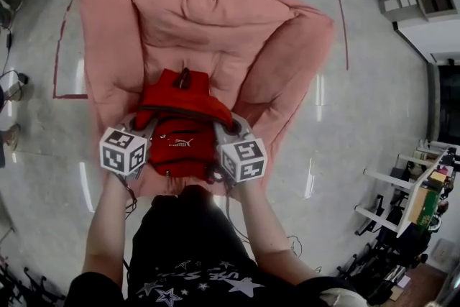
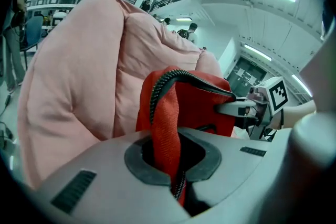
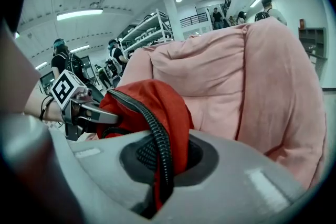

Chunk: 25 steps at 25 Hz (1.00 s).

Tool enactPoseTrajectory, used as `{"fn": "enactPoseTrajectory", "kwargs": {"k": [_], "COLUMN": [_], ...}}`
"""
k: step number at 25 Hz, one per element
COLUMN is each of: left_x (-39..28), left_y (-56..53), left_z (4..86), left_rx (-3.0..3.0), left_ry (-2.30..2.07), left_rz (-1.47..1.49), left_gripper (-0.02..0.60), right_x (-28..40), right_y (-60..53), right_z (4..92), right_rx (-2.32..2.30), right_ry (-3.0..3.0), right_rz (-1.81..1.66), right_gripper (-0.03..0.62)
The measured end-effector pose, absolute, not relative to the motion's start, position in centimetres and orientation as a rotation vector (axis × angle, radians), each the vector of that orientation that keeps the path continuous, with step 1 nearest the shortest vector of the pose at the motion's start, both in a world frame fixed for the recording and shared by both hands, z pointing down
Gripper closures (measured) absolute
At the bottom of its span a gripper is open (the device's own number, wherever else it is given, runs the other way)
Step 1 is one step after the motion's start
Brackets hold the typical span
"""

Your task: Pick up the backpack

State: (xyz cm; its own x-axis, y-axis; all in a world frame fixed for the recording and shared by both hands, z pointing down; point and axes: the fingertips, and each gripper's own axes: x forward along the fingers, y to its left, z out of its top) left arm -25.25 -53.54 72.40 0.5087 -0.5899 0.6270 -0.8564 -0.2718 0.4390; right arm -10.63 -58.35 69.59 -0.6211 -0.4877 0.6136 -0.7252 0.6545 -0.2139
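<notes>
Both tools are pressed together on cloth. The left tool [image 2: 174,162] pinches a fold of the red backpack [image 1: 180,136] right at its zipper [image 2: 157,89], with the fold standing up between the jaws. The right tool [image 3: 161,162] pinches the same kind of fold on the other side, and the black zipper coil runs down through its grip. The backpack hangs between the two tools, just ahead of their tips. Each tool sees the other across the red top. Under the tools and beyond them lies the pink beanbag [image 1: 180,11], and the bag's lower part appears to rest on it, so the lift looks barely begun.

The likely trouble is the hold itself. Each tool has only a thin edge of cloth beside an open zipper, not a strap or the handle, which sits beyond the tools at the top of the bag. Once the full weight comes on, the fold could slide out of one tool and leave the bag swinging from the other. Pulling the tools apart would widen the opening and strain the zipper. If one tool rises ahead of the other, the bag would tip and anything inside could spill onto the beanbag.
</notes>
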Motion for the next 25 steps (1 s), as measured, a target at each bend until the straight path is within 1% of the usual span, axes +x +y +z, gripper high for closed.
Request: {"fn": "enactPoseTrajectory", "kwargs": {"k": [13,20,25], "left_x": [-25.4,-24.9,-24.6], "left_y": [-44.5,-39.6,-37.2], "left_z": [65.7,64.3,62.9], "left_rx": [2.102,2.110,2.193], "left_ry": [-1.109,-1.073,-0.997], "left_rz": [0.388,0.292,0.326], "left_gripper": [0.572,0.572,0.572], "right_x": [-11.1,-10.5,-9.9], "right_y": [-50.2,-45.0,-42.0], "right_z": [62.6,60.6,58.7], "right_rx": [1.015,1.072,1.060], "right_ry": [-2.391,-2.406,-2.409], "right_rz": [0.553,0.540,0.550], "right_gripper": [0.579,0.579,0.580]}}
